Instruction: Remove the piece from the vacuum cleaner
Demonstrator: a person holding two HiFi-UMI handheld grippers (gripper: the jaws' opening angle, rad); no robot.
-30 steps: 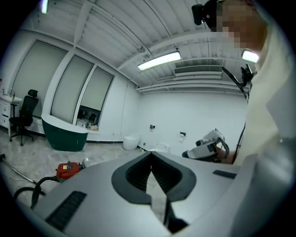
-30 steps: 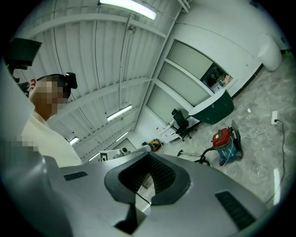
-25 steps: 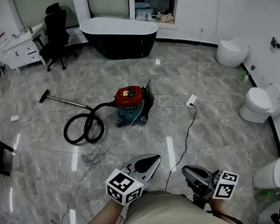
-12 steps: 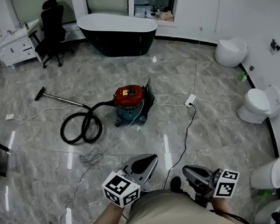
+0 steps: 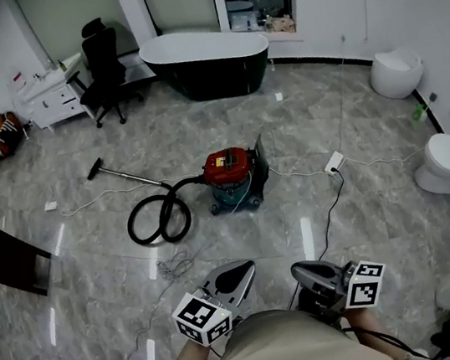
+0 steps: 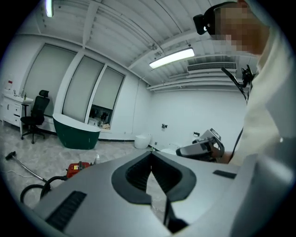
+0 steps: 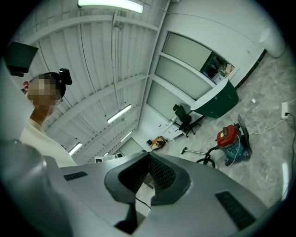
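The vacuum cleaner (image 5: 233, 178) is a red and teal canister standing on the marble floor in mid room. Its black hose (image 5: 159, 219) lies coiled to the left, and the wand (image 5: 118, 173) runs out further left. It also shows small in the left gripper view (image 6: 76, 169) and the right gripper view (image 7: 231, 139). My left gripper (image 5: 243, 269) and right gripper (image 5: 299, 272) are held close to my body, well short of the cleaner. Both are shut with nothing between the jaws.
A dark bathtub (image 5: 207, 63) stands at the back, with an office chair (image 5: 105, 62) and a white cabinet (image 5: 51, 96) to its left. Toilets (image 5: 446, 161) line the right wall. A power strip (image 5: 334, 162) and cables lie on the floor near the cleaner.
In the head view the cleaner and the room have shifted right and slightly down. Both grippers stay low by my body, shut and empty, and have moved a little.
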